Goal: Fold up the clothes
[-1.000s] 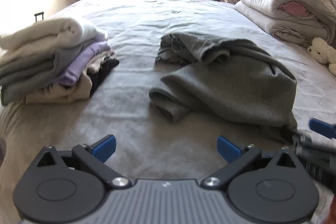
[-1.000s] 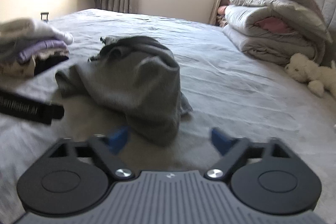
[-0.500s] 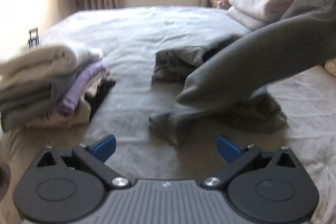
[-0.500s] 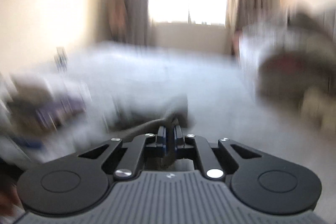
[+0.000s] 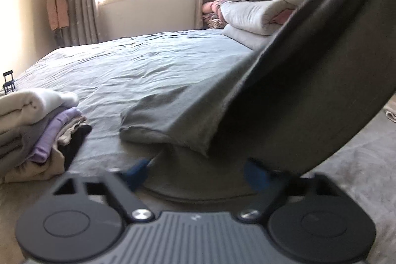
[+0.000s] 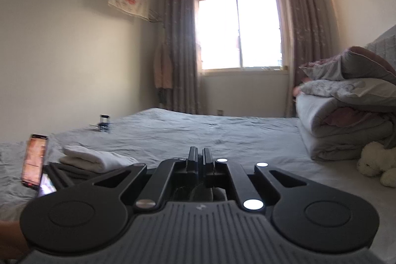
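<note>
At the bottom of the right wrist view, the right claw (image 6: pixel 200 157) is clamped on the grey garment (image 5: pixel 284 95), which hangs across the left view's right over the bed (image 5: pixel 138 66). The left claw (image 5: pixel 198 171), just been closing, straddles its hem without pinching; the folded stack (image 5: pixel 37 130) sits lower left.

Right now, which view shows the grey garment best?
The left wrist view: the grey garment fills its right side, lifted up off the bed. The right wrist view shows only a dark bit of it pinched in the right hand-held gripper.
</note>
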Available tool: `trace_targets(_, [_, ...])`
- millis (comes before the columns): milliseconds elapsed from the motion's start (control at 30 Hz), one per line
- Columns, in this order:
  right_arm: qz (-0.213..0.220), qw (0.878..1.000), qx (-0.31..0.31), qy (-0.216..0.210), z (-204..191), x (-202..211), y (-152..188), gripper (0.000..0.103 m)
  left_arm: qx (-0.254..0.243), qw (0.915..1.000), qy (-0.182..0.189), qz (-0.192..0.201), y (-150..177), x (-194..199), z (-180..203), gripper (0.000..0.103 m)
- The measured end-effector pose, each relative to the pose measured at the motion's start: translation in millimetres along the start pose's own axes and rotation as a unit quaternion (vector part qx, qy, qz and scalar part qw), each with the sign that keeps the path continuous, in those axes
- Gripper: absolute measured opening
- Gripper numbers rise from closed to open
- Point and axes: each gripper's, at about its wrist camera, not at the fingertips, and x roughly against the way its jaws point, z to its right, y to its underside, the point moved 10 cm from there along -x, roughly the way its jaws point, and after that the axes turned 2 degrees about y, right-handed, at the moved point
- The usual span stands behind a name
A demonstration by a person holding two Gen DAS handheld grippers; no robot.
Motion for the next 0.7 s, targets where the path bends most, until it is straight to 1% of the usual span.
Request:
trace_targets(33, [0.008, 1.000, -0.003, -0.005, -1, 4, -3, 0.005, 0.006, 0.9999, 0.007, -0.004, -1, -2, 1, 0.027])
trace_targets(67, [0.018, 1.000, -0.008, -0.007, 1, 6, -7, 0.005, 0.016, 0.9998, 0.011, -0.007, -1, -2, -1, 0.002])
trace_targets(133, [0.036, 0.999, -0.019, -0.006, 8, 11, -15, 0.005, 0.043, 0.9989, 0.016, 0.003, -5, 4, -8, 0.000])
trace_targets(200, [0.045, 0.999, -0.027, 0.003, 16, 12, -18, 0.005, 0.058, 0.9977, 0.017, 0.030, -16, 14, -17, 0.000])
trace_targets(300, [0.008, 0.999, -0.026, 0.023, 30, -3, 1, 0.005, 0.071, 0.9941, 0.005, 0.082, -36, 35, -35, 0.000])
trace_targets(367, [-0.019, 0.999, -0.027, 0.033, 36, -13, 15, 0.008, 0.083, 0.9910, -0.002, 0.105, -45, 46, -47, 0.000])
trace_targets(400, [-0.027, 0.999, -0.032, 0.035, 37, -15, 19, 0.012, 0.089, 0.9900, -0.004, 0.110, -47, 49, -52, 0.000])
trace_targets(467, [-0.042, 0.998, -0.042, 0.038, 40, -21, 25, 0.013, 0.094, 0.9904, -0.008, 0.101, -46, 46, -58, 0.000])
trace_targets(533, [-0.061, 0.997, -0.043, 0.036, 39, -28, 34, 0.014, 0.088, 0.9929, -0.012, 0.079, -38, 38, -58, 0.000])
trace_targets(567, [-0.072, 0.996, -0.040, 0.042, 39, -29, 40, 0.016, 0.083, 0.9945, -0.006, 0.064, -33, 32, -55, 0.001])
trace_targets(600, [-0.086, 0.994, -0.035, 0.052, 40, -33, 48, 0.020, 0.077, 0.9962, 0.006, 0.041, -25, 25, -49, 0.011])
trace_targets(633, [-0.104, 0.992, -0.031, 0.057, 41, -39, 57, 0.043, 0.072, 0.9971, 0.015, 0.020, -18, 19, -43, 0.020])
trace_targets(667, [-0.123, 0.990, -0.027, 0.061, 43, -44, 66, 0.076, 0.070, 0.9974, 0.019, 0.001, -9, 13, -38, 0.049])
trace_targets(700, [-0.142, 0.987, -0.021, 0.068, 45, -50, 77, 0.085, 0.068, 0.9973, 0.024, -0.018, 0, 7, -34, 0.068])
